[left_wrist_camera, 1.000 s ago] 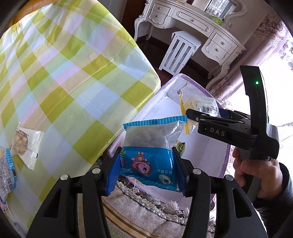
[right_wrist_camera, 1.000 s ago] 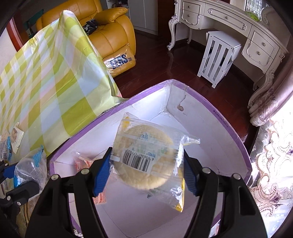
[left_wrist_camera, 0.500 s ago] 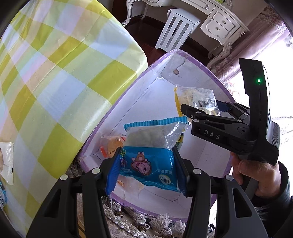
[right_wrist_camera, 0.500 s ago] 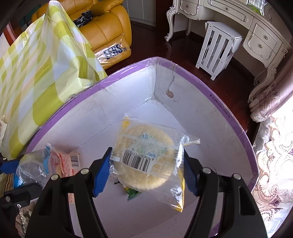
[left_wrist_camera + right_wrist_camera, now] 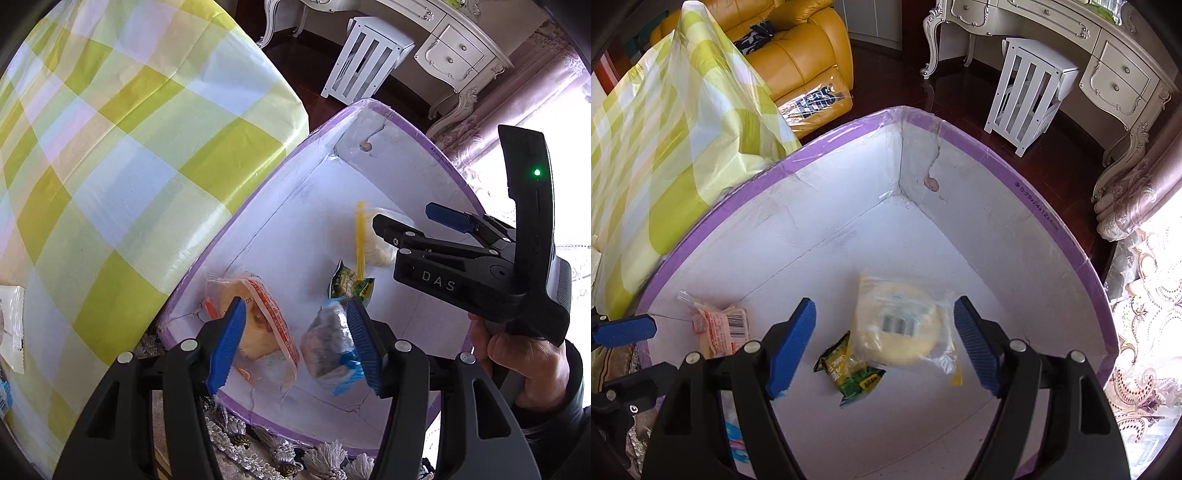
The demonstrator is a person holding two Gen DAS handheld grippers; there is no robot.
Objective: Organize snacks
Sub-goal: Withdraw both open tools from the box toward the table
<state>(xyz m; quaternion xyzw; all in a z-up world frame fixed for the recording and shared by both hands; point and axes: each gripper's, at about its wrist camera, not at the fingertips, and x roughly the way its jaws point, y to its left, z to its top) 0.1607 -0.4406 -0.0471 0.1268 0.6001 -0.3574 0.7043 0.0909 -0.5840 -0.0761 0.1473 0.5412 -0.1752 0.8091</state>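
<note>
Snacks are going into the white cardboard box with the purple rim (image 5: 979, 155), which sits just beside the desk with the yellow-green checked tablecloth (image 5: 129, 155). My right hand-held gripper (image 5: 884, 347) has just been opening and its jaws now stand wide apart; the clear-wrapped round pale rice cracker with the barcode (image 5: 899, 325) looks blurred between them, touching neither pad, so I'd say it's dropping or just landed on the box floor. My left hand-held gripper (image 5: 295, 343) has also been opening. The blue-and-clear packet of dark snack (image 5: 328, 343) lies against the right pad only, with a clear gap to the left one, so it's released, not clamped.

Already on the box floor: an orange-printed clear bag with a yellowish pastry (image 5: 258, 325) and a small green-and-yellow foil sachet (image 5: 849, 371).

What could go wrong: the blue packet might cling to that ribbed pad and get dragged out when I lift away. It's also near the front wall, so a careless pull could flick it over the rim. And at least one white-wrapped snack (image 5: 13, 325) is left on the desk, so I'm not done.
</note>
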